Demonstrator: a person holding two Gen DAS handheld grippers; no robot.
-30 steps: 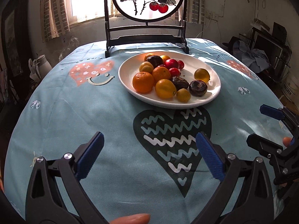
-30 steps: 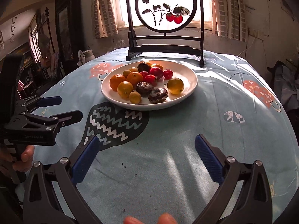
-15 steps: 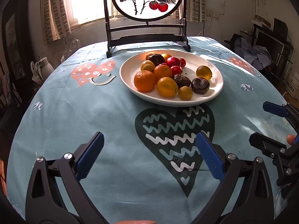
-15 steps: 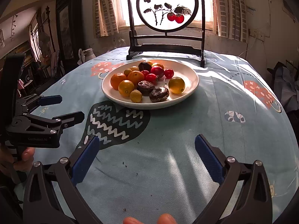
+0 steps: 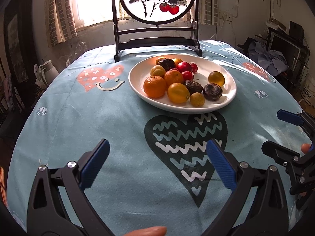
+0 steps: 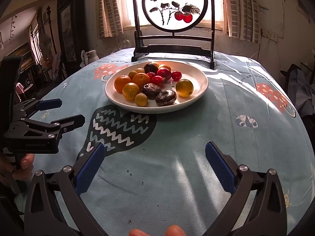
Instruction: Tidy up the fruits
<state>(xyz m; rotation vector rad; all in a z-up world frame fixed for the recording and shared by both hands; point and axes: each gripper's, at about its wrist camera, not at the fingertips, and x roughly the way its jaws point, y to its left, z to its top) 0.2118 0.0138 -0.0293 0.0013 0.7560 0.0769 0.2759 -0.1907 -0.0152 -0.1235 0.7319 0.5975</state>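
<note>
A white plate (image 5: 226, 74) (image 6: 196, 74) sits on the far half of the round table and holds mixed fruit: oranges (image 5: 154, 86) (image 6: 141, 80), yellow citrus (image 5: 216, 78) (image 6: 184, 88), red tomatoes (image 5: 184, 66) (image 6: 164, 73) and dark wrinkled fruits (image 5: 212, 92) (image 6: 165, 97). My left gripper (image 5: 157, 161) hovers open over the cloth, well short of the plate. My right gripper (image 6: 153, 163) is open too, nothing between its blue pads. Each gripper shows at the other view's edge, the right gripper (image 5: 283, 131) and the left gripper (image 6: 59, 112).
A light blue tablecloth (image 5: 98, 118) with heart prints covers the table. A dark wooden stand with a round painted screen (image 5: 157, 0) (image 6: 174, 5) stands just behind the plate. Furniture and clutter ring the table. A hand (image 6: 17, 163) grips the left tool.
Both grippers have eased slightly forward toward the plate, which now looks a little larger and nearer. Both stay open and empty.
</note>
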